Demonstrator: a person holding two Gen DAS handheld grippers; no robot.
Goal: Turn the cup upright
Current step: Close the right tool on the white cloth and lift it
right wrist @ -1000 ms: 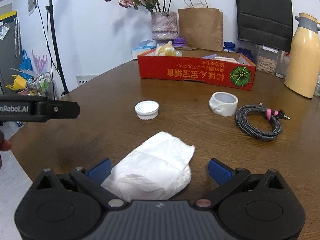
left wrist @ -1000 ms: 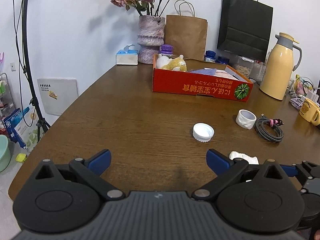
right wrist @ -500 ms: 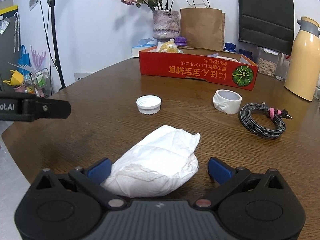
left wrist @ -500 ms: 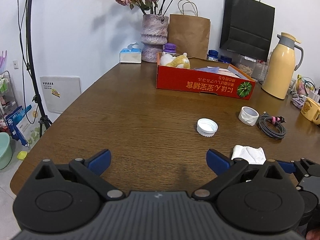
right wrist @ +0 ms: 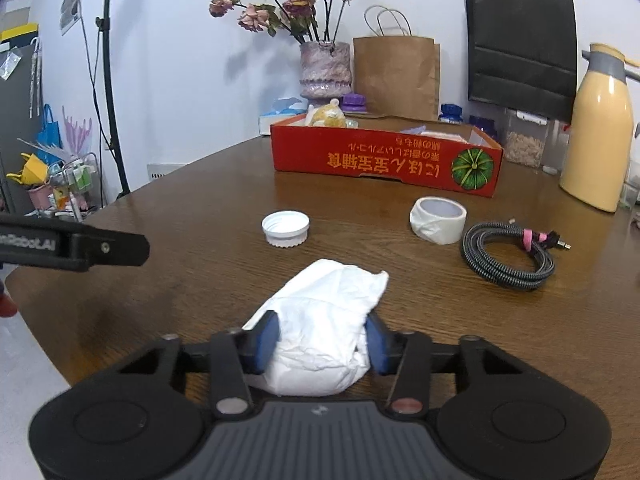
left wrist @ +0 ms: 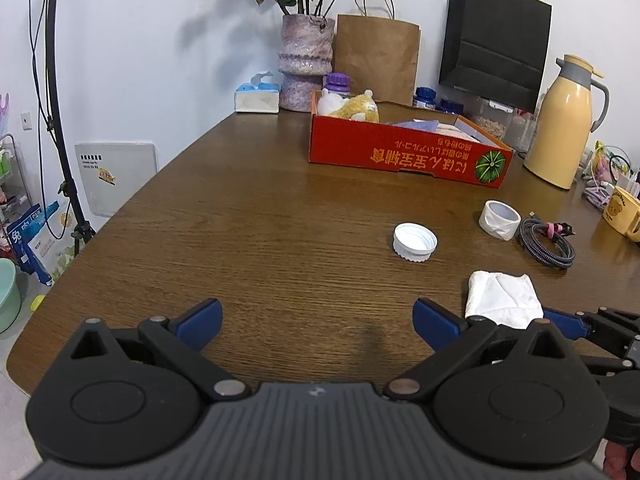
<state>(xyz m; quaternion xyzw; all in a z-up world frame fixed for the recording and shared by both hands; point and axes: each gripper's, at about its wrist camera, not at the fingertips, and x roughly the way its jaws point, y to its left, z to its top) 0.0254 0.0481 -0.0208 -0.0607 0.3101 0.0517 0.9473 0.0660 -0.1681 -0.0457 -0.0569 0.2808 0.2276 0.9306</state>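
A white crumpled paper cup (right wrist: 320, 320) lies on its side on the brown table (right wrist: 200, 280), near the front edge. My right gripper (right wrist: 320, 340) straddles it, jaws closing, and both blue pads (right wrist: 266, 338) touch the cup's sides. In the left wrist view the same cup (left wrist: 500, 298) shows at the lower right, with the right gripper (left wrist: 576, 326) just behind it. My left gripper (left wrist: 318, 316) stands open over bare wood with nothing between its fingers. Part of its body (right wrist: 80, 246) juts in at the left of the right wrist view.
Beyond the cup lie a white bottle cap (right wrist: 286, 228), a tape roll (right wrist: 438, 220) and a coiled cable (right wrist: 508, 256). A red cardboard box (right wrist: 384, 164), a vase (right wrist: 326, 70), paper bags and a yellow thermos (right wrist: 600, 132) line the back. A yellow mug (left wrist: 622, 210) stands far right.
The right gripper's jaws have come in from wide open onto the sides of the white cup. The left gripper has stayed open and nearly still.
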